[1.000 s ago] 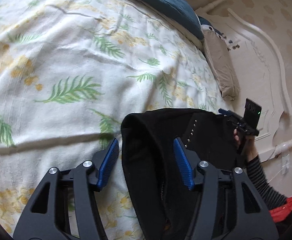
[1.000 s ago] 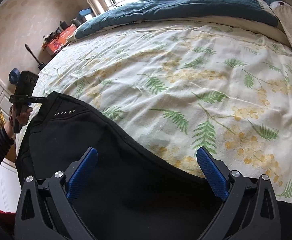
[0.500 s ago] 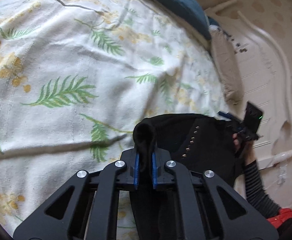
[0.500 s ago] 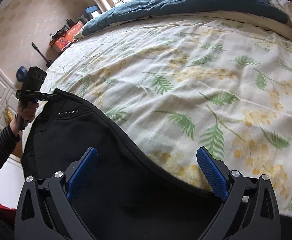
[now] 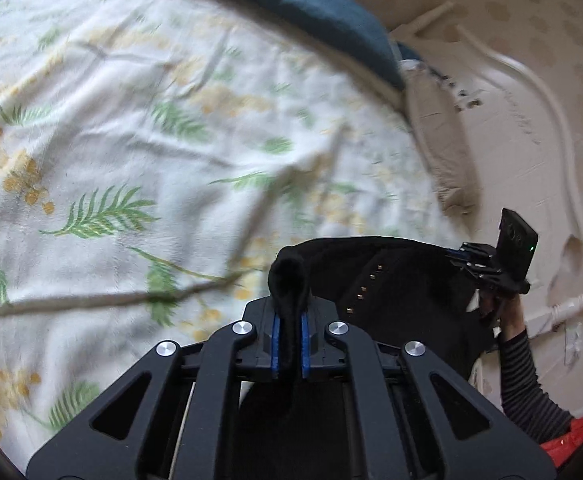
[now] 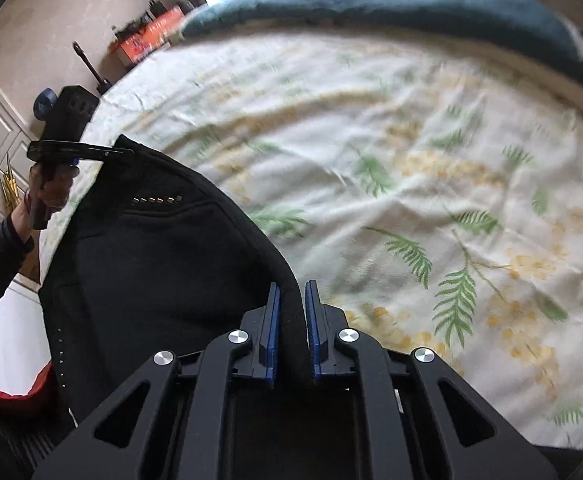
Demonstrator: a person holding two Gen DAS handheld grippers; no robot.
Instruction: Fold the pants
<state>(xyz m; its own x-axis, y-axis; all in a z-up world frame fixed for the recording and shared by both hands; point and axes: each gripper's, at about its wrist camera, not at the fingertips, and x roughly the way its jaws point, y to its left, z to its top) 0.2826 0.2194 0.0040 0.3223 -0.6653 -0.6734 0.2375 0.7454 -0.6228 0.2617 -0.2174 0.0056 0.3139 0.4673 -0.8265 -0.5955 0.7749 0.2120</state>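
Where the black pants (image 6: 159, 264) are draped over the near edge of the bed (image 6: 411, 168), both corners of the waistband are taken up; the left hand-held gripper (image 5: 289, 344) is pressed together on a bunched fold of the black fabric, its blue pads (image 5: 276, 340) flat against the cloth; the right hand-held gripper (image 6: 293, 320) is closing on the thick rolled edge of the pants, which is seen between its pads (image 6: 273, 320) and appears pinched; a row of small metal studs (image 6: 157, 200) is noted on the fabric; the floral sheet is spread across the bed, with a dark teal quilt (image 6: 391, 4) along its far side; a striped sleeve (image 5: 527, 376) is visible beside the right gripper in the left view.
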